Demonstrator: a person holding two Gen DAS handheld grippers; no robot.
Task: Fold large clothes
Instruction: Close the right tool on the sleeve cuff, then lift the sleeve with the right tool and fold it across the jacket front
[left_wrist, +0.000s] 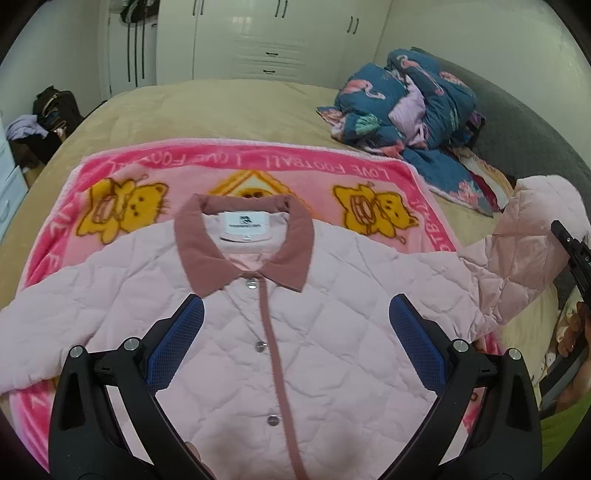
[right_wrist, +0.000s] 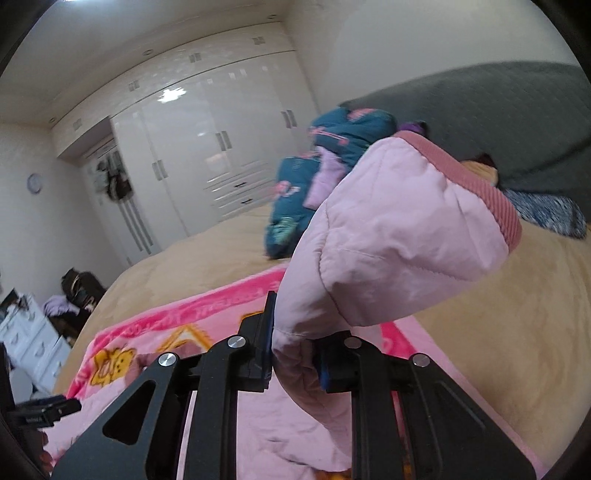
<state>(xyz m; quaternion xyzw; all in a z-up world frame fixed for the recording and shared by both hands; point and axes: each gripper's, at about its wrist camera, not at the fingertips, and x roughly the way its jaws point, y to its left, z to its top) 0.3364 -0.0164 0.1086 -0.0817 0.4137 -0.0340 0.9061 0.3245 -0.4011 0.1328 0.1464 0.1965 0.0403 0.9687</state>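
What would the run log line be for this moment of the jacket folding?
stage: sleeve fold | right gripper: shut on sleeve, lifted | left gripper: open, empty, above jacket | jacket: face up on pink blanket

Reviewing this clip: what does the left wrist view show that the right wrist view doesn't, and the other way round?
Only the left wrist view: the jacket's collar with its white label, the snap-button front, and the left gripper open above the chest, holding nothing.

Only the right wrist view: the right gripper shut on the sleeve, the ribbed cuff sticking up past the pads, and a wall clock.

Both: the pink jacket, the pink cartoon blanket under it, the beige bed, the teal flamingo quilt and the white wardrobe.
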